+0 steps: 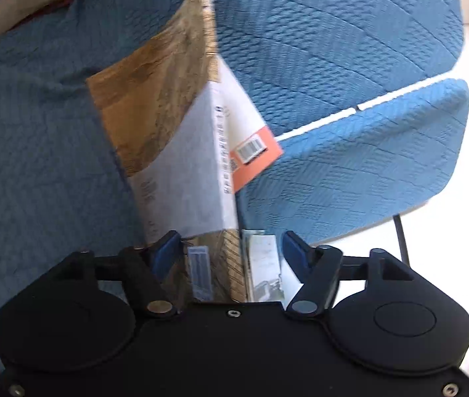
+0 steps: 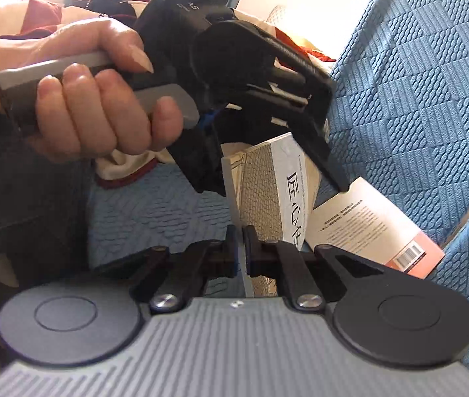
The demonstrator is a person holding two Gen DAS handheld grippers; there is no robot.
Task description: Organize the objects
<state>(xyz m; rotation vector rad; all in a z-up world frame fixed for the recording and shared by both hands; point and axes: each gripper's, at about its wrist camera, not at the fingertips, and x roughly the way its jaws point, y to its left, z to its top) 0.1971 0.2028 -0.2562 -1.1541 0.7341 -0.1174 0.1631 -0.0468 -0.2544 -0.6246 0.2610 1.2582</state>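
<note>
A book with a brown-and-white cover stands on edge on the blue cushion, spine toward the left wrist camera. It appears in the right wrist view with a Chinese title. Behind it a second book with an orange, barcoded back cover leans on the backrest. My left gripper, held by a hand, is open and straddles the standing book's spine, with gaps beside the pads. My right gripper is shut on that book's near edge.
Blue quilted sofa cushions surround the books. Cream and red fabric lies on the seat at the left. White floor and a thin dark leg show beyond the cushion's right edge.
</note>
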